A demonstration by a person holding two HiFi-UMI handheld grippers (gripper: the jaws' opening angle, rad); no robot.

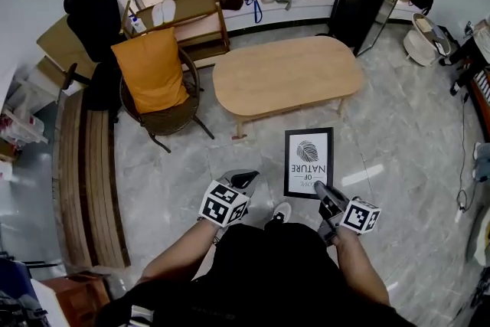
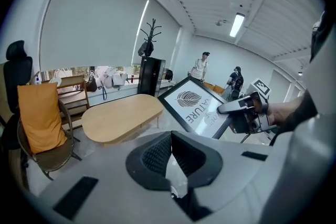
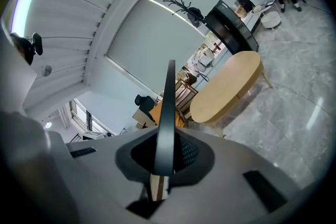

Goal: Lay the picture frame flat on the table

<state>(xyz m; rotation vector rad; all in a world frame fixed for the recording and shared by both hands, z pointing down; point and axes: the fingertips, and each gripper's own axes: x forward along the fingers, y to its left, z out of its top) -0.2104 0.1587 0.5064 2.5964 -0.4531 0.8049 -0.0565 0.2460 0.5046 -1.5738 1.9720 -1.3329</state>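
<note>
Our right hand-held gripper (image 1: 325,195) clamps the picture frame (image 1: 308,161) by its edge away from the counter (image 1: 287,76); the frame hangs in the air just short of that counter. Its print shows a leaf and "OF NATURE". Our left hand-held gripper (image 1: 246,179), also short of the counter, has its jaws together on nothing
</note>
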